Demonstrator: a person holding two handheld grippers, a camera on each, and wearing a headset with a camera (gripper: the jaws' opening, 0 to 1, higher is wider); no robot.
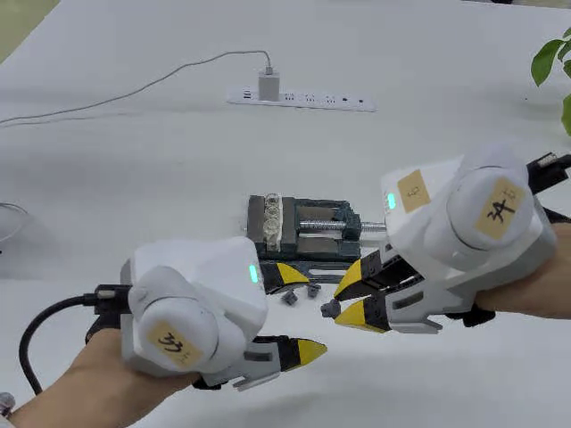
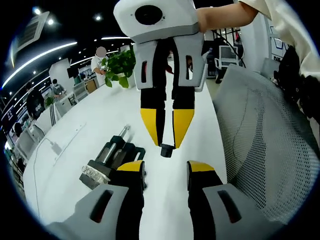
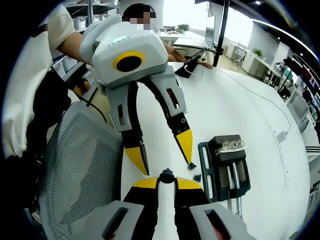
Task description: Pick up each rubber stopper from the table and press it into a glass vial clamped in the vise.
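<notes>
My right gripper is shut on a small dark rubber stopper, held just above the table in front of the vise. In the right gripper view the stopper sits pinched between the yellow tips of my right gripper. My left gripper stands open beside it, with nothing between its fingers. A row of glass vials is clamped upright in the vise jaws. Two loose stoppers lie on the table between the grippers and the vise. In the left gripper view the held stopper hangs ahead of my open left gripper.
A white power strip with a plugged charger and its cable lies at the back of the white table. Plant leaves reach in at the far right. A mesh chair stands off the table's near edge.
</notes>
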